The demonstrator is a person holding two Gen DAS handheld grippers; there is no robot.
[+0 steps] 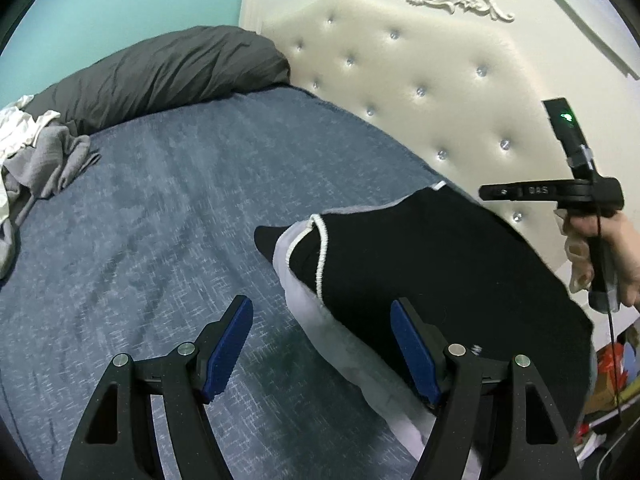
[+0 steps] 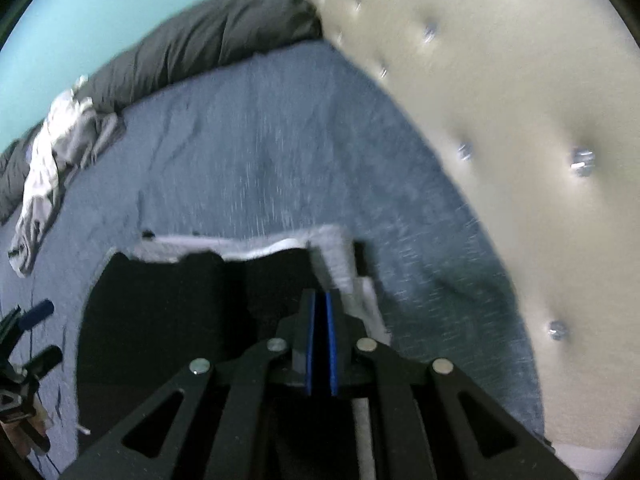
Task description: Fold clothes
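The black garment (image 1: 440,264) with white trim lies folded on the blue bed (image 1: 180,200) near the headboard (image 1: 420,92), its long axis running along it. The left gripper (image 1: 320,344) hovers spread wide; the right gripper (image 2: 320,304) is pinched together above the fabric, gripping nothing visible.

Even, soft indoor light; right wrist view motion-blurred, both bent by fisheye edges.
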